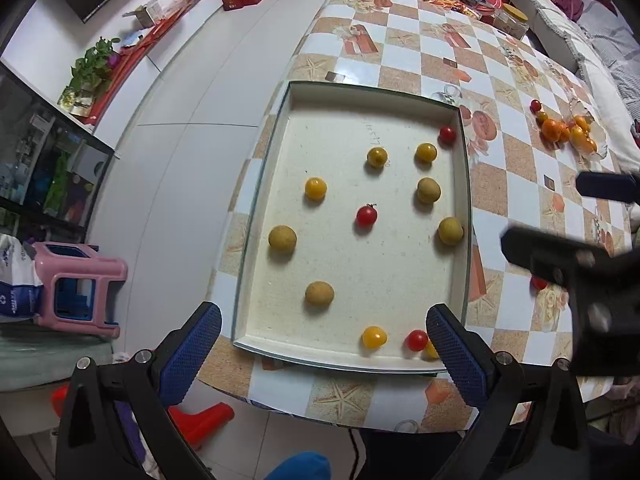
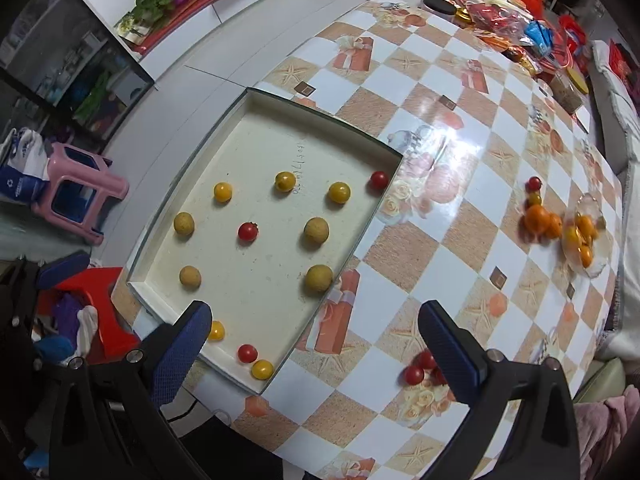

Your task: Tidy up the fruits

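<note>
A shallow cream tray [image 1: 464, 184] [image 2: 360, 240] on the checkered table holds several small fruits: red cherry tomatoes [image 1: 366, 215] [image 2: 248, 231], yellow tomatoes [image 1: 315, 188] [image 2: 223, 192] and brown longans [image 1: 282, 237] [image 2: 316, 230]. My left gripper [image 1: 324, 352] is open and empty above the tray's near edge. My right gripper [image 2: 316, 352] is open and empty over the table just right of the tray. Loose red tomatoes [image 2: 414, 374] lie by its right finger. The right gripper also shows in the left wrist view [image 1: 568, 224].
A pile of oranges and small tomatoes [image 1: 566, 130] [image 2: 560, 226] sits with a glass dish [image 2: 588, 236] at the table's right. Snack packets [image 2: 516, 12] clutter the far end. A pink stool [image 1: 76, 284] and a red stool [image 2: 100, 304] stand on the floor at left.
</note>
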Demonstrator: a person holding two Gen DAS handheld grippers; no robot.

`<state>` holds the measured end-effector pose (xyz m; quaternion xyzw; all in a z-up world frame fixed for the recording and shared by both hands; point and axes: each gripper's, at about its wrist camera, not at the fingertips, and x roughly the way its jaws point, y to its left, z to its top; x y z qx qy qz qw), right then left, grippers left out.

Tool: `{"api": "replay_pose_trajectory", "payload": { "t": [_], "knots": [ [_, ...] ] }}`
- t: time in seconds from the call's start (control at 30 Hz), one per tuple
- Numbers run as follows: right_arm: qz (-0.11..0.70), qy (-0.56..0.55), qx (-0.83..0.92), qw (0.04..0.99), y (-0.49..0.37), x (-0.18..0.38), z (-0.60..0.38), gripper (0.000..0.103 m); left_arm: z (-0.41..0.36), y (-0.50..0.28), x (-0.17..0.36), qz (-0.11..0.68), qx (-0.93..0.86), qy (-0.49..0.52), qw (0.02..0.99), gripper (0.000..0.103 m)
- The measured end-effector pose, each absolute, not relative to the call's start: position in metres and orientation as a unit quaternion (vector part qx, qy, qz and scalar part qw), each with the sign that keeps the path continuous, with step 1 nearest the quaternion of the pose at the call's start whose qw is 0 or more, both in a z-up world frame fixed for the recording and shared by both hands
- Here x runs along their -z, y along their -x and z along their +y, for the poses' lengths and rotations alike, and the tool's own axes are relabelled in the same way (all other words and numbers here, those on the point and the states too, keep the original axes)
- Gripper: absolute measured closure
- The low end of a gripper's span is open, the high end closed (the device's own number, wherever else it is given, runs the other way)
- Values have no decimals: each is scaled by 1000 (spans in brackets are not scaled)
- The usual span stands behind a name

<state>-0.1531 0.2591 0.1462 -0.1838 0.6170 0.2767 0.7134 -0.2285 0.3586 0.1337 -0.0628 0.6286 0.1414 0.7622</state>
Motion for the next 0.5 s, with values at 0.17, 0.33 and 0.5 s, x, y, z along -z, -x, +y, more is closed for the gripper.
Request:
{"api": "replay_pose_trajectory", "payload": {
  "t": [0.17, 0.33, 0.5],
  "knots": [
    [608, 200, -290, 712, 160, -151, 259, 0, 360, 224, -139, 627, -149, 53, 763, 0],
    [597, 208, -290, 718, 159, -156, 260, 0, 360, 224, -140, 629, -152, 45, 761, 0],
    [596, 210, -289, 719, 160, -156, 261, 0, 359, 225, -138, 631, -152, 43, 760, 0]
  ]
}}
